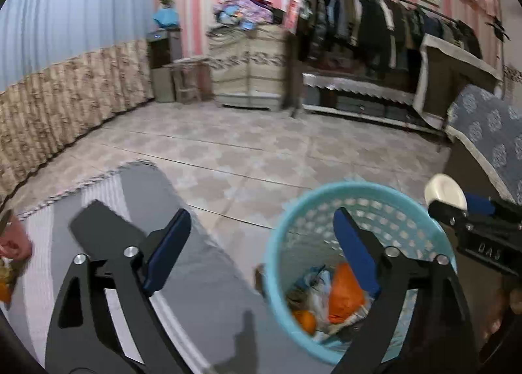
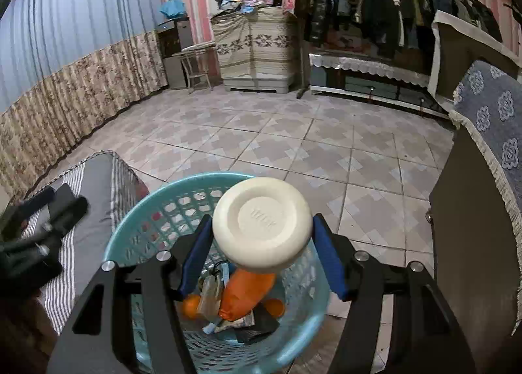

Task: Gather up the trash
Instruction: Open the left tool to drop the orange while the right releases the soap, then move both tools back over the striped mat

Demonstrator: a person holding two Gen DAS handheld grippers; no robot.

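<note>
While both tongs hang over the bin, the scene reads so:
Left tongs [image 1: 261,243]: spread wide, nothing between the blue pads; one finger over the grey striped mat [image 1: 182,292], the other over the basket
Right tongs [image 2: 261,253]: clenched on a cream round container [image 2: 261,220], pads pressing both its sides, above the basket's mouth
Basket [image 2: 130,237]: turquoise, perforated, on the tiled floor [image 2: 293,145] beside the mat
Trash inside: orange wrapper [image 2: 244,292], orange fruit [image 2: 191,307], crumpled scraps
</note>
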